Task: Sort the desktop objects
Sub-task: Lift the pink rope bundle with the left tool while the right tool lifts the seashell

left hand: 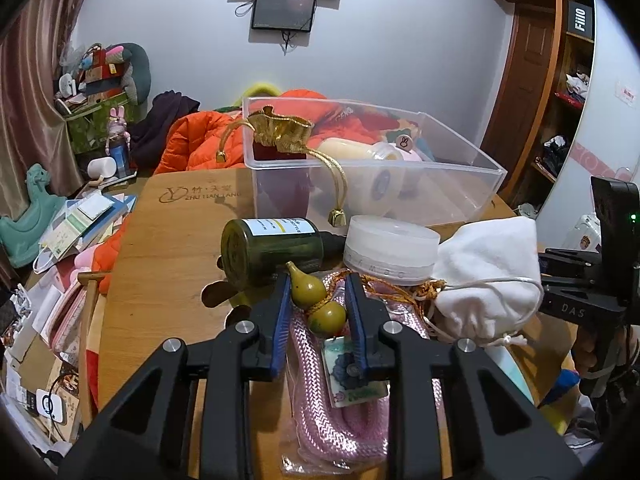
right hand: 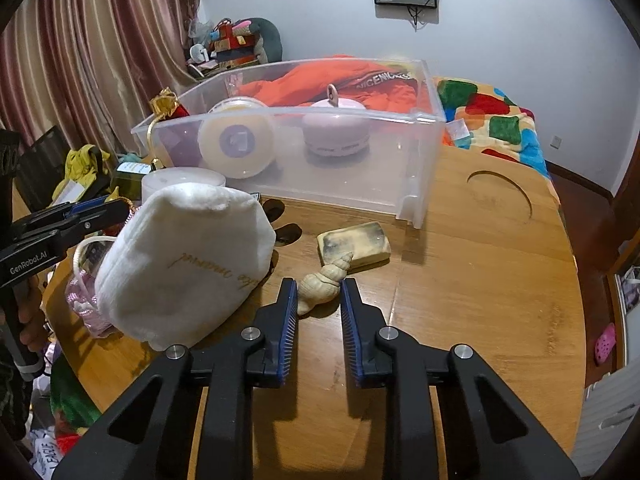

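My left gripper (left hand: 319, 286) is shut on a small green gourd charm (left hand: 316, 302) that lies over a bagged pink rope (left hand: 320, 420). Just beyond it a dark green bottle (left hand: 272, 248) lies on its side beside a white jar (left hand: 390, 248) and a white drawstring pouch (left hand: 488, 276). My right gripper (right hand: 319, 292) is shut on a cream seashell (right hand: 320, 284) resting on the wooden table, with the white pouch (right hand: 180, 264) to its left. A clear plastic bin (right hand: 420, 160) stands behind, holding a cream round container (right hand: 236, 146) and a pink round item (right hand: 334, 132).
A worn soap-like bar (right hand: 354, 246) lies just past the shell. A gold and red pouch (left hand: 280, 128) hangs over the bin's left corner. Papers and clutter (left hand: 72, 240) crowd the table's left side. The table (right hand: 500, 280) has bare wood at the right.
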Motion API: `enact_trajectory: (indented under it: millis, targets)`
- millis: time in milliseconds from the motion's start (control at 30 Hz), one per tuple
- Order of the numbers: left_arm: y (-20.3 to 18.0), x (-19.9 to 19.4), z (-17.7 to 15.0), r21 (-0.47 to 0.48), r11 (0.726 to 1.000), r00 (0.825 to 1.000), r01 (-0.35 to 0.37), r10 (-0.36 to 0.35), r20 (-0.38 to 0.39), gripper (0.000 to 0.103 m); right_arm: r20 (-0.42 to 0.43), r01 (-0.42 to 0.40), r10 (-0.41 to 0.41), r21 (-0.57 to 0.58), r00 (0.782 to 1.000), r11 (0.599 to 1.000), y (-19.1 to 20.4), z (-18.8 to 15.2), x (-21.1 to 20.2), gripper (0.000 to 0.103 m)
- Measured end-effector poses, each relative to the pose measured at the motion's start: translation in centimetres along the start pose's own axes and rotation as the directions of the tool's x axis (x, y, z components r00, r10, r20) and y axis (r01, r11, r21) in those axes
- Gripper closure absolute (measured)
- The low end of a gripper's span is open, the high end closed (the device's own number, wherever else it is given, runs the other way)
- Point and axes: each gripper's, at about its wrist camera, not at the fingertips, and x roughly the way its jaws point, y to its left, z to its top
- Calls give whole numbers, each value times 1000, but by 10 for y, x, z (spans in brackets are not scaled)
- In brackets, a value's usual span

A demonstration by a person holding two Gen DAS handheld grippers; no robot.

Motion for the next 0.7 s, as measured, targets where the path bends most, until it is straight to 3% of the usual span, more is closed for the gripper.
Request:
enact_trajectory:
  millis: [533,600,700]
  targets:
    - [-7,-38,26,9,1000,993,14,-15,115,77,147,28,-29,12,989,1000,-7,23,-51,83]
    - [-10,-42,33,18,999,991,27,-29,129,88,166,29,-30,7,986,1000,-7,28,-57,83]
    - [-15,-44,38,25,999,989,40,-44,143,88,184,23,-24,6,983,1000,-8,33,-62,83]
